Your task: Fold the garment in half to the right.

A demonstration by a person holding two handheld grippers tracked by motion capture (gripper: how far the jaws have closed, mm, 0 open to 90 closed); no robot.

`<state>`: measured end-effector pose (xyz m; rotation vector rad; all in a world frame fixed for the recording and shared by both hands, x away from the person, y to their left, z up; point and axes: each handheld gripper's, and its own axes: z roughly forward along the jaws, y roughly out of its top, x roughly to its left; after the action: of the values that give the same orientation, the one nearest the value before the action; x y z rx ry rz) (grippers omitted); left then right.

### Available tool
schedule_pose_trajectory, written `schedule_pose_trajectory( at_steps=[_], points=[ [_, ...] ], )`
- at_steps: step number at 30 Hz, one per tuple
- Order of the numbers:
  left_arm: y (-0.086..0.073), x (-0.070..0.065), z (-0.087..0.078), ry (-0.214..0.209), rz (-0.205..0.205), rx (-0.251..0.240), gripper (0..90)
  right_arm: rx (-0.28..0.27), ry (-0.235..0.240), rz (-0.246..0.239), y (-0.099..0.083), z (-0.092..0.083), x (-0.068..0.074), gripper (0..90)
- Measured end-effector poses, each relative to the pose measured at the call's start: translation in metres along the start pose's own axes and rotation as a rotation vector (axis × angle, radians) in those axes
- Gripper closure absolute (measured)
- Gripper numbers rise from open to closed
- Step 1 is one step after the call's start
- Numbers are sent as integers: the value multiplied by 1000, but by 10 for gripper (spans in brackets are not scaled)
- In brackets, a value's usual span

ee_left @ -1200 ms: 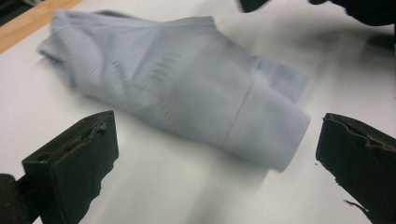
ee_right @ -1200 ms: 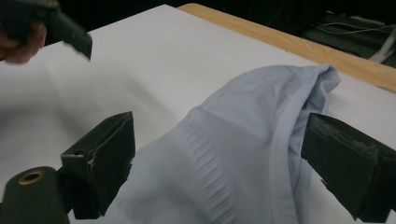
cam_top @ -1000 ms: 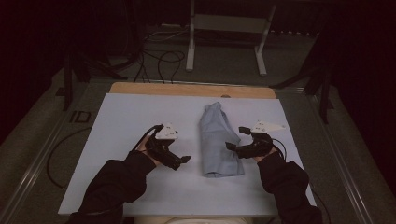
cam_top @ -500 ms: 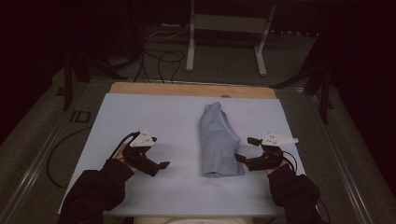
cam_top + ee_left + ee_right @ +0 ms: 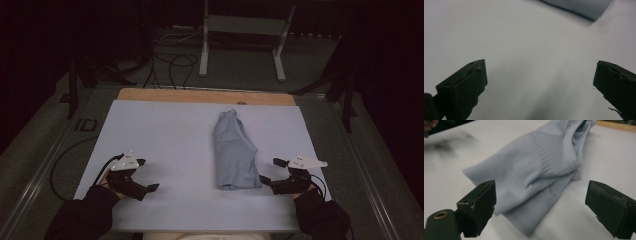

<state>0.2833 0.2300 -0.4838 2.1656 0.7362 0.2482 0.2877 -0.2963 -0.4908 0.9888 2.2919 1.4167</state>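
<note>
A folded pale blue garment (image 5: 234,151) lies lengthwise on the white table cover (image 5: 170,130), a little right of the middle. My left gripper (image 5: 146,175) rests near the front left of the cover, jaws wide apart and holding nothing, well clear of the cloth. In the left gripper view a corner of the garment (image 5: 584,6) shows at the top edge. My right gripper (image 5: 272,171) is open just right of the garment's near end. The right gripper view has the knit cloth (image 5: 539,167) lying close ahead between the spread jaws.
A wooden strip (image 5: 205,96) runs along the table's far edge. Cables (image 5: 170,60) and a metal stand (image 5: 245,30) are on the dark floor behind. A cable (image 5: 65,155) trails off the left side.
Both hands have pulled back and outward from the garment toward the table's front corners. The left gripper went farthest, to the left. The garment lies released and still.
</note>
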Motion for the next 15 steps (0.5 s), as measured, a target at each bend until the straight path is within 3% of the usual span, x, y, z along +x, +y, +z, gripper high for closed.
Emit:
schedule_pose_trajectory(
  at_steps=[15],
  points=[
    [-38,8,-20,38,-81,8,0,39,-25,-16,-22,-5,8,100]
  ],
)
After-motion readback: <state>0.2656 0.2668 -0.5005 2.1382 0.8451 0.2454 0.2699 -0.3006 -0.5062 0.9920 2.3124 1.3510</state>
